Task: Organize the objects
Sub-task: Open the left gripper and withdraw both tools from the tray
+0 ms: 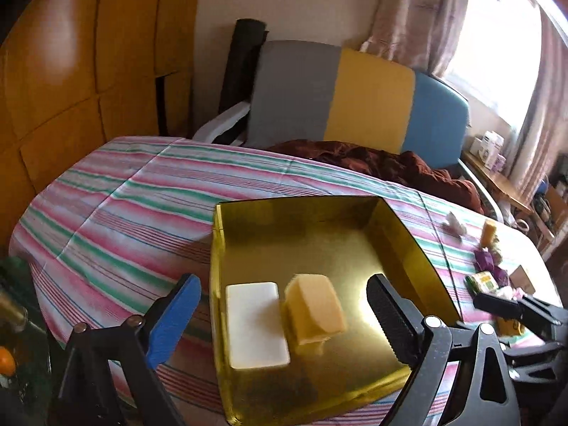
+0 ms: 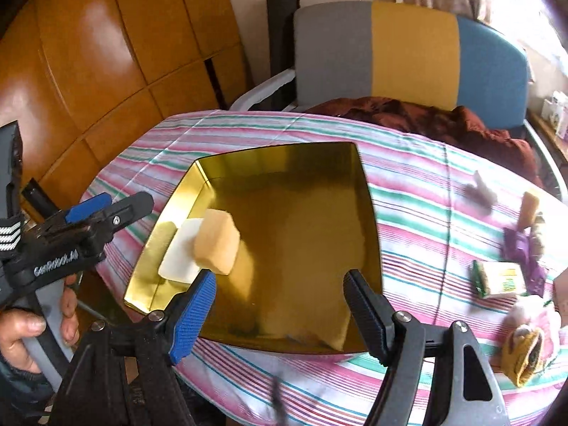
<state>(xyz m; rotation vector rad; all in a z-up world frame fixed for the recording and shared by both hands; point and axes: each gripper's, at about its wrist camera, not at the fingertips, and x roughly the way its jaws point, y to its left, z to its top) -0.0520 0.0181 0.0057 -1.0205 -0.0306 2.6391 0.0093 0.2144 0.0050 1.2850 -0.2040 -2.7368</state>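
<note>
From the left wrist view, my left gripper (image 1: 284,310) has its jaws spread wide with nothing clamped, hovering over the gold tray (image 1: 408,234) where the white block (image 1: 255,323) and yellow sponge (image 1: 314,307) sit side by side, which I'd guess is where the sorted stuff goes. Over on the right wrist view, my right gripper (image 2: 280,305) is also apart and empty above the tray's near edge, while the leftover bits like the green-and-yellow packet (image 2: 500,278) wait on the striped cloth (image 2: 419,220) off to the right.
</note>
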